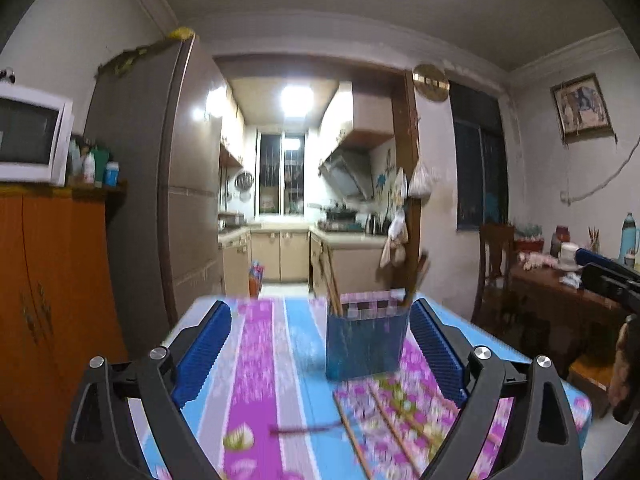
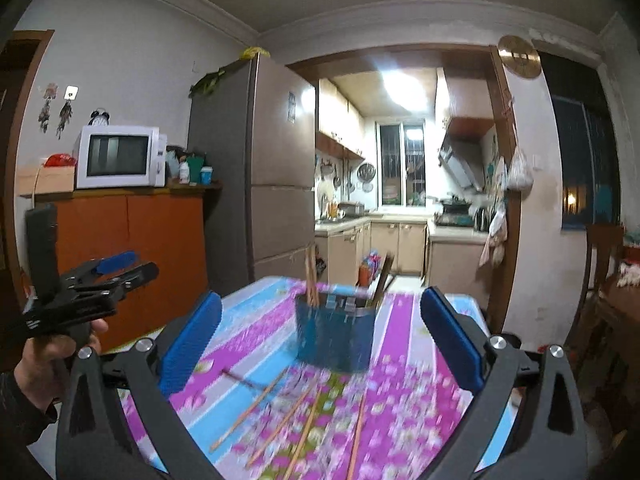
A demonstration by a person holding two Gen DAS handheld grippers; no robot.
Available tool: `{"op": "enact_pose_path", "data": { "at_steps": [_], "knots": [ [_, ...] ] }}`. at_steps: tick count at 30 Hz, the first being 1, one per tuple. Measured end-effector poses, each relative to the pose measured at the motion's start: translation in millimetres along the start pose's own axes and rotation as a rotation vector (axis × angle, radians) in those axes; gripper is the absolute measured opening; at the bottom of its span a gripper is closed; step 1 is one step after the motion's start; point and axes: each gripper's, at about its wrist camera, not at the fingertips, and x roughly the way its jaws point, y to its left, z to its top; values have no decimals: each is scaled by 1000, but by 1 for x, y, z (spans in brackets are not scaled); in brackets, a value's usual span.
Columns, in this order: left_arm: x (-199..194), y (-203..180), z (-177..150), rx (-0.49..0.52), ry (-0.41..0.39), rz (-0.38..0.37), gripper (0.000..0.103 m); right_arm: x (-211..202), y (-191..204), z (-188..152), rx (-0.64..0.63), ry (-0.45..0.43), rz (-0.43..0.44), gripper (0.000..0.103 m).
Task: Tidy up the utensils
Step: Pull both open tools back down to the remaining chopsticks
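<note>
Right wrist view is showing both grippers, right gripper (image 2: 320,332) and left gripper (image 2: 120,266), with jaws apart and empty, as loose chopsticks (image 2: 304,412) are lying lengthwise toward the blue holder (image 2: 336,340) on the worktop (image 2: 404,320), nearer the right.

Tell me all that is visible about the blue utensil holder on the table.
The utensil holder is a blue, box-like container, blurred, so its material is unclear. It stands upright on the flowered tablecloth, open at the top, with several chopsticks leaning inside. More chopsticks lie loose before it. Neither gripper touches it.
</note>
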Motion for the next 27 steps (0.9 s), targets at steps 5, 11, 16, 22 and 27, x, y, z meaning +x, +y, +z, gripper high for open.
{"op": "enact_pose_path", "data": {
  "at_steps": [5, 11, 16, 22, 27],
  "knots": [
    [12, -3, -50, 1, 115, -15, 91, -3, 10, -54, 44, 82, 17, 95],
    [18, -6, -95, 0, 199, -32, 91, -1, 19, -109, 94, 157, -4, 83],
    [21, -12, -123, -9, 246, -48, 91, 9, 31, -149, 92, 249, -7, 48],
    [24, -13, -149, -28, 303, -68, 84, 23, 45, -191, 99, 357, 14, 20],
    [25, -21, -158, -4, 325, -97, 77, 32, 48, -205, 99, 386, 3, 18]
  ]
}}
